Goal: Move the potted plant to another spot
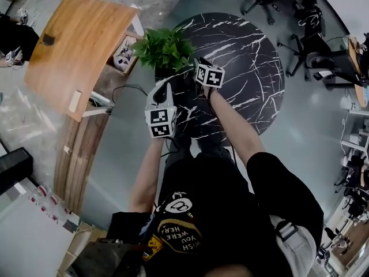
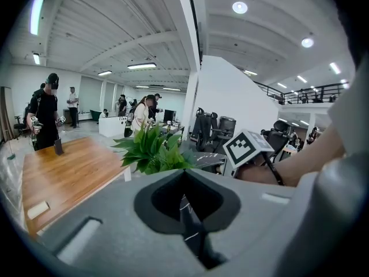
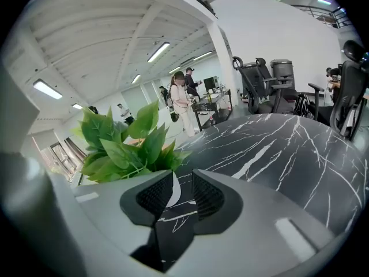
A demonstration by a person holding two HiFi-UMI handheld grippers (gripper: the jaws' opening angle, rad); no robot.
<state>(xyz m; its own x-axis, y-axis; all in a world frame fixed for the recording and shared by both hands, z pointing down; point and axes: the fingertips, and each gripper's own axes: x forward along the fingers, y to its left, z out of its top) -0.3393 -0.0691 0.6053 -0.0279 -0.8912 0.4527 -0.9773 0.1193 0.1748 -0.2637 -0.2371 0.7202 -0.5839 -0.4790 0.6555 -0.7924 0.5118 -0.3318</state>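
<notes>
Plant [image 1: 164,48] at top middle, standing on left rim of dark table [image 1: 253,68], held by nothing. Right claw [image 3: 183,192] partly open, empty, near it. Left claw [image 2: 184,199] shut, empty. Move probably done, unless another spot wanted.

**Colours and patterns, as seen**

Potted plant [image 1: 164,48]: bright green leaves.
Round table [image 1: 253,68]: black, white marble veining.
Wooden table [image 1: 75,45]: warm brown grain.
Left tool [image 2: 184,180], right tool [image 3: 182,192]: grey shells, black pads, black-and-white square markers.
Floor [image 1: 300,143]: pale grey.
Shirt [image 1: 225,212]: black, yellow-and-white print.
</notes>
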